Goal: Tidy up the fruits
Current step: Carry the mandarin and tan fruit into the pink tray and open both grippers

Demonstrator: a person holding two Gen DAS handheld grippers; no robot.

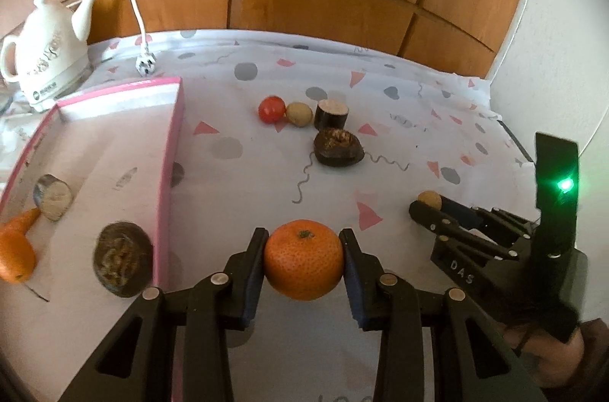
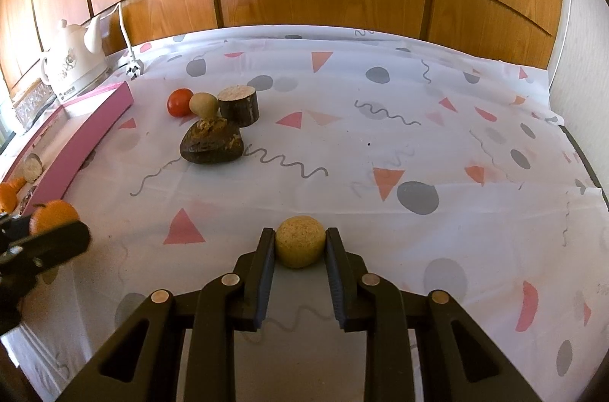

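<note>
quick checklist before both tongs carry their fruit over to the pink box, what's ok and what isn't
1. Left tongs shut on the orange, pads on both sides: ok.
2. Right tongs shut on the tan ball fruit: ok.
3. Orange lifted off the tablecloth: cannot tell.
4. Free floor space in the pink box among the three pieces already in it: ok.
5. Path from the left tongs to the box, only its near wall to get over: ok.
6. All fruit gathered: not ok; the red tomato, a second tan fruit, a dark cylinder piece and a dark brown fruit lie outside the box.
</note>
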